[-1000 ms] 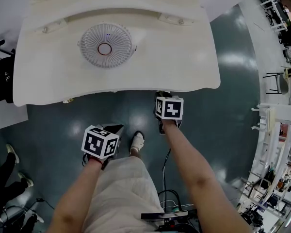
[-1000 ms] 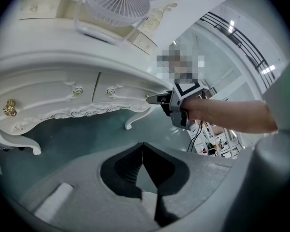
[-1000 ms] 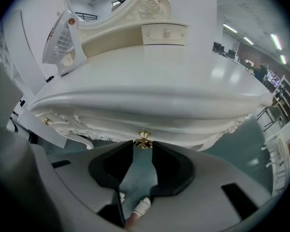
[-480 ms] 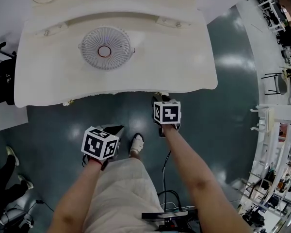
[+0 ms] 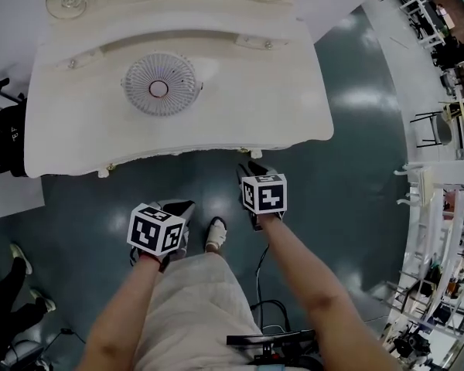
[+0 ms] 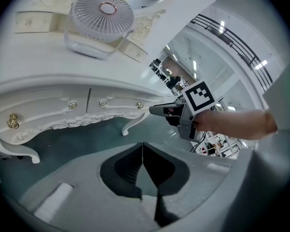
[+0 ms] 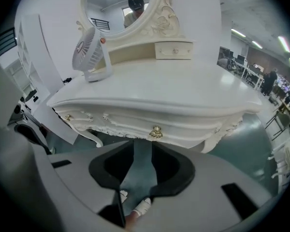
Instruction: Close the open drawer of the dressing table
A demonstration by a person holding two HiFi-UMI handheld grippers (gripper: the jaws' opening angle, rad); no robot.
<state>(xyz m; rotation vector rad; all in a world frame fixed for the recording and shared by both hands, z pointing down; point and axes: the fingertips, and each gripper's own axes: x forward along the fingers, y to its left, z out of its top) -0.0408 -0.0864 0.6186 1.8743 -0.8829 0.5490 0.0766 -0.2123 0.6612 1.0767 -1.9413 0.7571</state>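
Along the front edge of the white counter (image 5: 240,99), toward its right half, we hold the right hand-held gripper (image 7: 142,151) just off the woodwork, touching nothing. Its jaws stand a narrow gap apart and are closing; only the teal floor (image 5: 348,176) shows between them. Straight beyond its tips sits the drawer (image 7: 183,125), tucked under the counter's front edge, its carved white face looking flush with the trim on either side. The gold knob (image 7: 156,132) on that face is clear of both jaws.

We keep the left hand-held gripper (image 6: 142,146) lower and farther from the front edge, near its middle. Its tips meet, and nothing is pinched between them.

On top, a white fan (image 5: 159,84) stands toward the back left corner, and an oval mirror (image 7: 118,6) rises from the back edge, with a small upper drawer (image 7: 174,49) beside it. One shoe (image 5: 216,230) shows on the floor between our two arms.
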